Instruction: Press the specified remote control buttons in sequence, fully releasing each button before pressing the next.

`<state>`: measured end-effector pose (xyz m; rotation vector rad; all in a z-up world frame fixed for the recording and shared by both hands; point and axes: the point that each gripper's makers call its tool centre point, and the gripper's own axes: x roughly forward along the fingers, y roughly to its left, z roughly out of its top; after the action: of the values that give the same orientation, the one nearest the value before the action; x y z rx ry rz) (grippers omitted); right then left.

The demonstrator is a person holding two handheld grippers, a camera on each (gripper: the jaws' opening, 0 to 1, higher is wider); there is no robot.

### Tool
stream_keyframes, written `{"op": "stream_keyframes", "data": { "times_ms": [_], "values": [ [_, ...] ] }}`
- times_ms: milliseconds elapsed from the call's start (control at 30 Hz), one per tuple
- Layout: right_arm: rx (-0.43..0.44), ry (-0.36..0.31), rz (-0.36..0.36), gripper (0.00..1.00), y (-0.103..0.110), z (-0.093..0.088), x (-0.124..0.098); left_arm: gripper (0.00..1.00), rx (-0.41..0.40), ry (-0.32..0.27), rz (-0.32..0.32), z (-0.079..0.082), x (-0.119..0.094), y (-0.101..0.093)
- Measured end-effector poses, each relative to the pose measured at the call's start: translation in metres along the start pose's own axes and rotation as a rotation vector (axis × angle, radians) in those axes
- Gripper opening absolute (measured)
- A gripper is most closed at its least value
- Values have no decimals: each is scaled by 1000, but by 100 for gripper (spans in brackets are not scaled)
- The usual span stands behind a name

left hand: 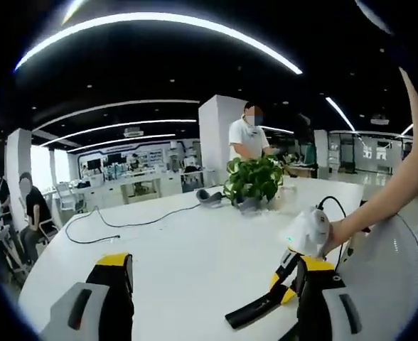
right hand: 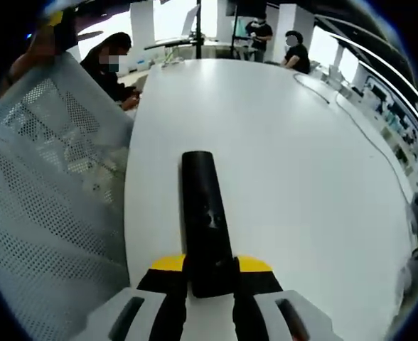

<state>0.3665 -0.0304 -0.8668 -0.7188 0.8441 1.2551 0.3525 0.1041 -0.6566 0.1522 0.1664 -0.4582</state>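
A long black remote control [right hand: 200, 213] points away over the white table [right hand: 287, 142], its near end clamped between the yellow-tipped jaws of my right gripper [right hand: 210, 271], which is shut on it. In the left gripper view that same right gripper [left hand: 288, 275] comes in from the right, held by a hand, with the remote [left hand: 255, 312] sticking out low toward the left, just above the table [left hand: 188, 249]. My left gripper [left hand: 212, 264] stands open over the table, its jaws wide apart with nothing between them.
A potted green plant [left hand: 253, 179], a small grey object [left hand: 209, 196] and a black cable [left hand: 124, 224] lie on the far part of the table. A white mesh chair back [right hand: 45, 199] stands close beside the table edge. People sit and stand around the far end.
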Motion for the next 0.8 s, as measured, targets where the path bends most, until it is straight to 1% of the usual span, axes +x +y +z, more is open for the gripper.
{"op": "stream_keyframes", "data": {
  "times_ms": [67, 100, 133, 233, 300, 567, 800],
  "values": [
    [-15, 8, -3, 21, -6, 0, 1, 100, -2, -34, 17, 5, -3, 3],
    [-9, 11, 0, 21, -10, 1, 1, 100, 0, -50, 27, 8, -5, 5],
    [-7, 13, 1, 21, -11, 1, 1, 100, -4, -57, 30, 10, -5, 6],
    [-8, 29, -3, 21, -27, 4, 3, 100, -34, -72, 27, 12, -6, 9],
    [-8, 34, -8, 21, -38, 6, 5, 100, -38, -83, 25, 13, -7, 9],
    [31, 34, -23, 21, -79, 17, 12, 100, -38, -94, 16, 14, -8, 8],
    [57, 39, -35, 21, -110, 22, 15, 100, -50, -102, 2, 15, -9, 7]
  ]
}}
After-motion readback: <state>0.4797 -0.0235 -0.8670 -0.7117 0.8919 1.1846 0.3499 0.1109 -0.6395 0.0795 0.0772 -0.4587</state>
